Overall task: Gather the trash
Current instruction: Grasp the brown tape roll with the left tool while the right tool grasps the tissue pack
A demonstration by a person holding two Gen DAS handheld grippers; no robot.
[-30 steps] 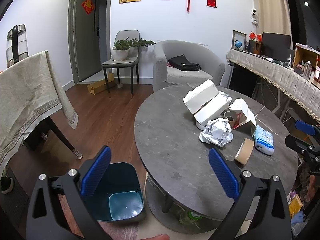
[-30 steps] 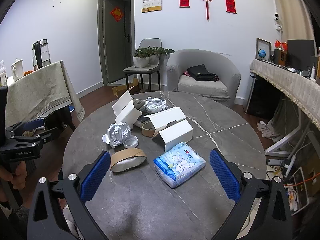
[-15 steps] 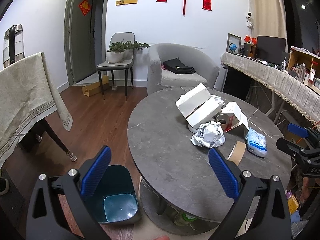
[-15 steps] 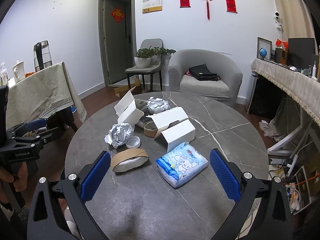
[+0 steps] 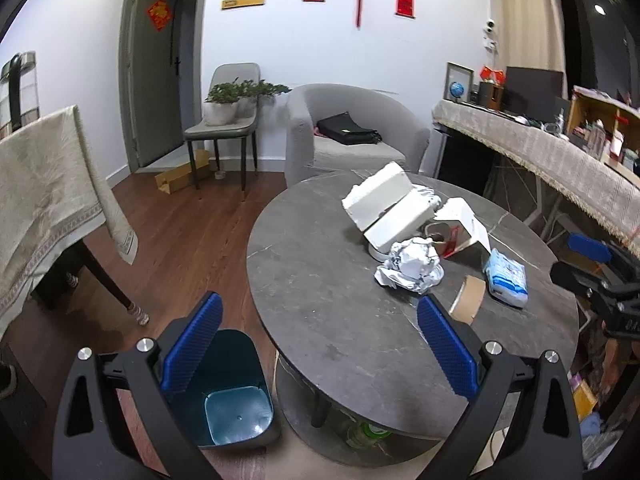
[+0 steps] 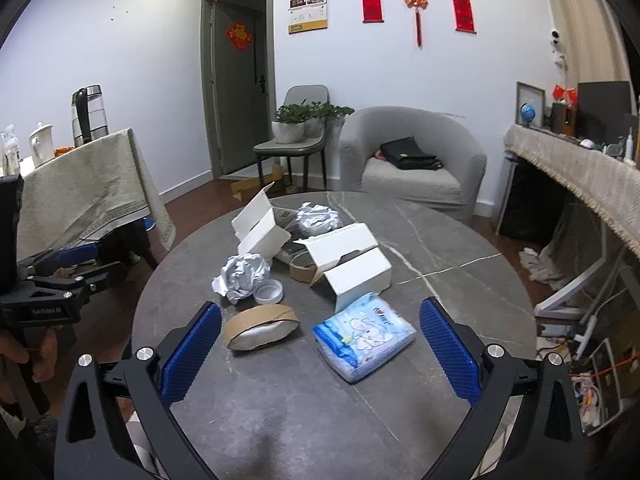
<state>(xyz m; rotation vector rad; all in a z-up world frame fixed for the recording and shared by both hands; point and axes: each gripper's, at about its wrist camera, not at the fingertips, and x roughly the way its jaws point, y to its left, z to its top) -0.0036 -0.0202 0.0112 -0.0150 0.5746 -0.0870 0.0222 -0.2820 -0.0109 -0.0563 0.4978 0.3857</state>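
A round grey table [image 5: 340, 340] holds trash: a crumpled foil ball [image 5: 412, 266] [image 6: 242, 272], open white boxes [image 5: 384, 208] [image 6: 352, 264], a second foil ball [image 6: 318, 218], a brown tape roll [image 6: 260, 326] [image 5: 468, 300], a white lid [image 6: 269, 292] and a blue tissue pack [image 6: 364, 336] [image 5: 506, 276]. A teal trash bin [image 5: 232, 396] stands on the floor left of the table. My left gripper [image 5: 320, 344] is open and empty, above the table's near edge and the bin. My right gripper [image 6: 320, 348] is open and empty, over the tape roll and tissue pack.
A cloth-covered table [image 5: 44, 200] with a kettle stands at the left. A grey armchair [image 5: 352, 136] and a chair with potted plants [image 5: 228, 120] stand behind. A draped counter [image 5: 560, 176] runs along the right. A bottle [image 5: 366, 432] lies under the round table.
The left gripper has pulled back and up a little from the table, so the trash looks smaller. The right gripper has barely moved. Both stay open.
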